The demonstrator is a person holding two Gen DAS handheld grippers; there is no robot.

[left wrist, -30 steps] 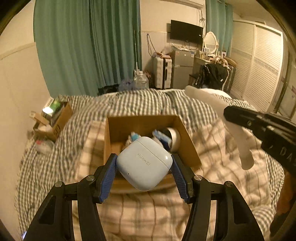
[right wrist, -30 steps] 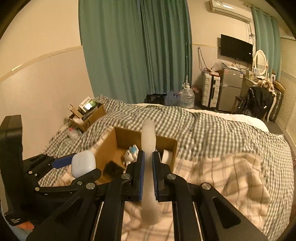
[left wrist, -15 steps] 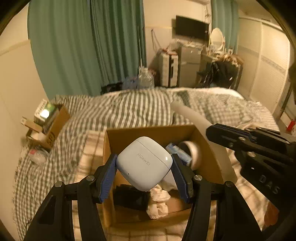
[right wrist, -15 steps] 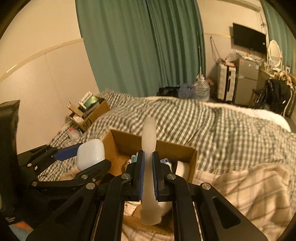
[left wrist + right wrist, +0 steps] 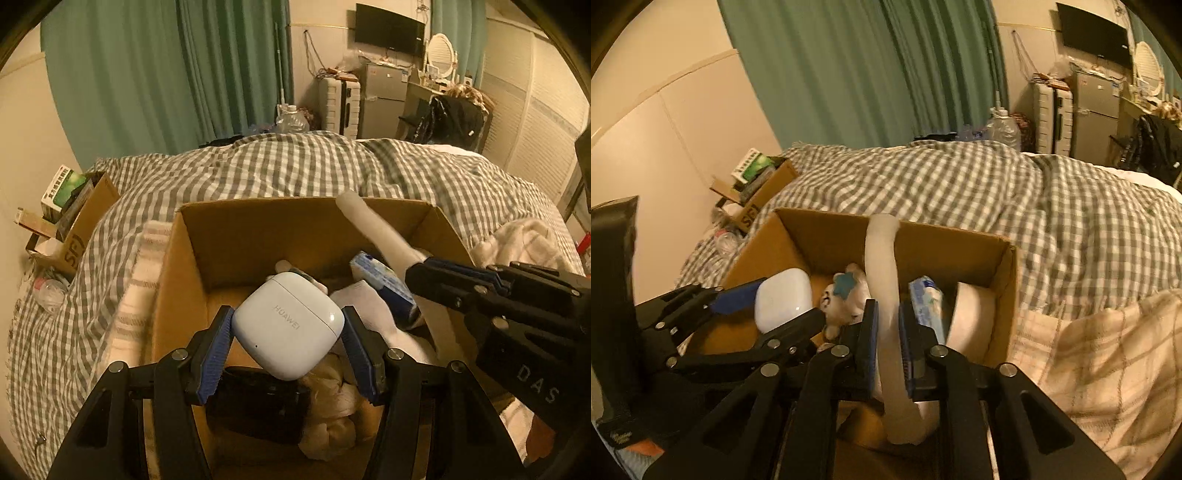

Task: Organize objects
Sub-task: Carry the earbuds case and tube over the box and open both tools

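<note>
My left gripper is shut on a white Huawei earbud case and holds it over the open cardboard box on the bed. My right gripper is shut on a long white handle, also held over the box. In the left wrist view the handle slants across the box's right side. In the right wrist view the case and left gripper show at left. Inside the box lie a small plush toy, a blue-white pack, a tape roll, a black item and white cloth.
The box sits on a plaid blanket over a checked duvet. A second cardboard box with packets stands at the bed's left by the wall. Green curtains, a suitcase and a fridge are at the far end of the room.
Both grippers have moved forward and down over the box, still holding the case and the handle. The box now fills the lower view and its contents show more.
</note>
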